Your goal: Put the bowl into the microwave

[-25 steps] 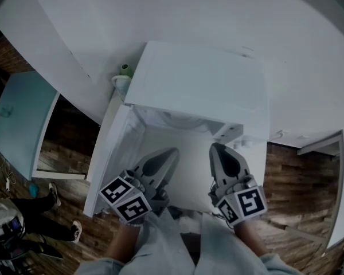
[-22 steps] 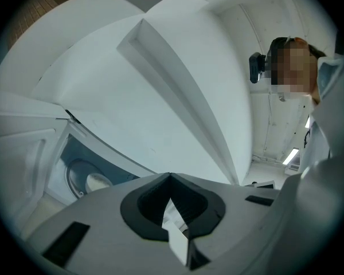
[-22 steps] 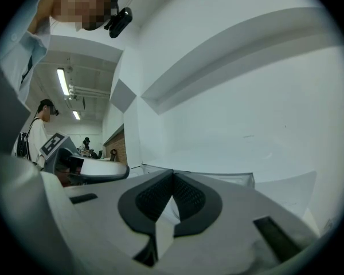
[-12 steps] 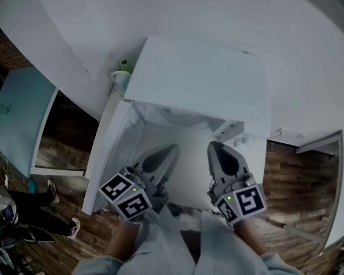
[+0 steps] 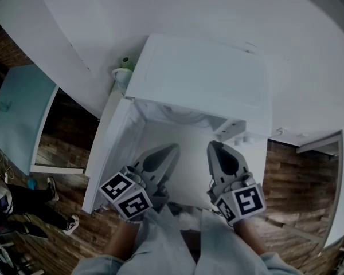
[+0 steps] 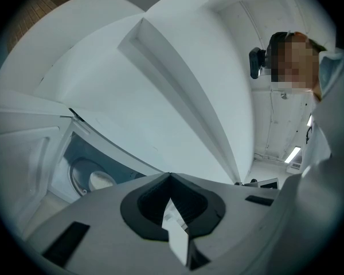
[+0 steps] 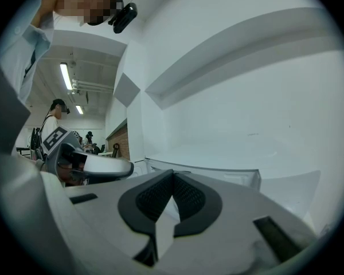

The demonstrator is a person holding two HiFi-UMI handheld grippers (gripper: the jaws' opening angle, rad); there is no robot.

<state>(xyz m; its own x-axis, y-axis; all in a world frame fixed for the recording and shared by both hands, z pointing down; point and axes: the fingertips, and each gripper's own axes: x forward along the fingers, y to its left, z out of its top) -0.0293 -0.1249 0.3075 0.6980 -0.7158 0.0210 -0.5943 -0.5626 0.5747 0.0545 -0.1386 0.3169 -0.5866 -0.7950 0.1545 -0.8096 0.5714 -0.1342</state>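
A white microwave (image 5: 200,79) stands on a white table (image 5: 178,171) with its door (image 5: 112,153) swung open to the left. Inside the cavity a round white shape (image 5: 183,116) shows, also seen as a round shape (image 6: 94,179) in the left gripper view; I cannot tell bowl from turntable. My left gripper (image 5: 172,149) and right gripper (image 5: 213,146) hover side by side just in front of the opening, both pointing at it. The left gripper (image 6: 169,176) is shut and empty. The right gripper (image 7: 173,173) is likewise shut with nothing between its pads.
A green and white cup (image 5: 123,73) stands behind the microwave's left corner. A light blue table (image 5: 17,113) lies at the left, a white shelf (image 5: 338,176) at the right. A person (image 5: 23,205) is on the wooden floor at the lower left.
Both grippers keep their places and stay shut. The person at the lower left has shifted a little on the floor.
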